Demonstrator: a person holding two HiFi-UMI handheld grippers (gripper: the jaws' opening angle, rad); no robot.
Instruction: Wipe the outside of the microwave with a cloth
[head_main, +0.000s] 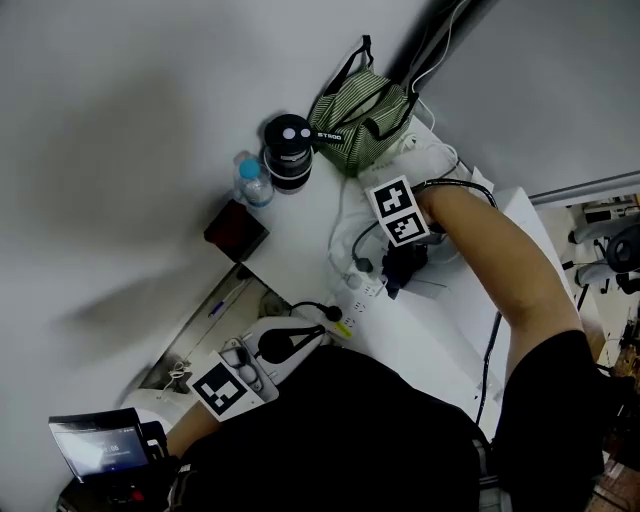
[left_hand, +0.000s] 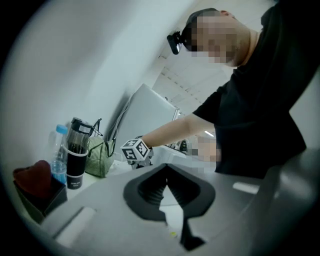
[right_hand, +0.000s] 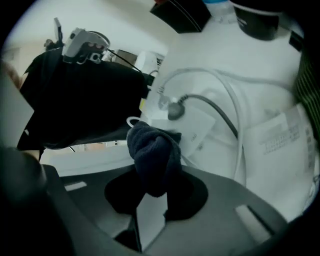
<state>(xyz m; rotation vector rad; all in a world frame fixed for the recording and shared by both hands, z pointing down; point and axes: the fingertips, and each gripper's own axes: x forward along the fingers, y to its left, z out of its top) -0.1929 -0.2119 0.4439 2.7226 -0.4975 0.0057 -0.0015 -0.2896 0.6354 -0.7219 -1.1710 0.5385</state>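
Cloth (right_hand: 152, 160), dark blue and bunched into a wad, is sitting clamped in the right claw (right_hand: 152, 200). The jaws are biting its lower end, so the loose bulk is sticking out ahead of them as a pad for wiping. In the head view the person's right arm is reaching forward over the white bench (head_main: 300, 240). That is carrying the cloth above a power strip (head_main: 365, 290) and a tangle of white cables (right_hand: 220, 100). Whether the wad is touching anything below it is not clear from these views.

A tall white box (left_hand: 150, 107) is showing behind the outstretched arm in the left gripper view. I am taking it to be the microwave, though no door or controls are showing to confirm it. If so, the cloth is hanging just beside it rather than pressing on a panel, and wiping is probably only about to begin.

The left claw (left_hand: 165, 179) is resting low near the bench's near edge. Its jaws are meeting at the tips with nothing between them, which suggests it is simply being parked out of the way.

A green striped bag (head_main: 360, 110), a black tumbler (head_main: 288, 150) and a water bottle (head_main: 252, 180) are standing grouped at the far end of the bench. They are well apart from the cloth and are not blocking the reach.
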